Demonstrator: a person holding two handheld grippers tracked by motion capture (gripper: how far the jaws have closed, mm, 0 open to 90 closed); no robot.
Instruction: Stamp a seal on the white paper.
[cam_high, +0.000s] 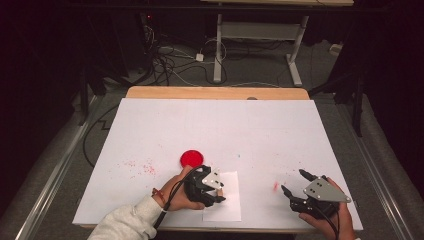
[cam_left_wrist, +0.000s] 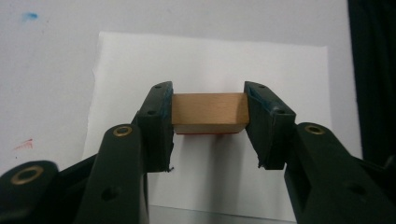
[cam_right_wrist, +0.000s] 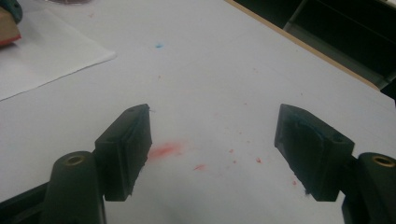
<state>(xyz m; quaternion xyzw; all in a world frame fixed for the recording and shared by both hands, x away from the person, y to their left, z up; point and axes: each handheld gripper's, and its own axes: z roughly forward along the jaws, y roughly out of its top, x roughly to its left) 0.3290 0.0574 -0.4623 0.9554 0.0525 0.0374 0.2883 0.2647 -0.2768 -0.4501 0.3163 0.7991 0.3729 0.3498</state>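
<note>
Across the middle of the high view lies a big white table (cam_high: 215, 130). Low in the middle sits a small sheet (cam_high: 227, 207) of paper. Over the sheet the left gripper (cam_left_wrist: 209, 122) squeezes a wood block (cam_left_wrist: 208, 112) between its jaws; the block has a red bottom. At lower right the right gripper (cam_right_wrist: 212, 144) is spread wide with nothing in it. Left of middle sits a red pad (cam_high: 191, 158).

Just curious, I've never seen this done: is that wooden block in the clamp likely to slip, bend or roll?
Probably stiff: the wooden block keeps straight edges between the left hand-held gripper's pads. Its flat sides likely resist slipping. With square corners, it seems unlikely to roll if set on the paper sheet.
</note>
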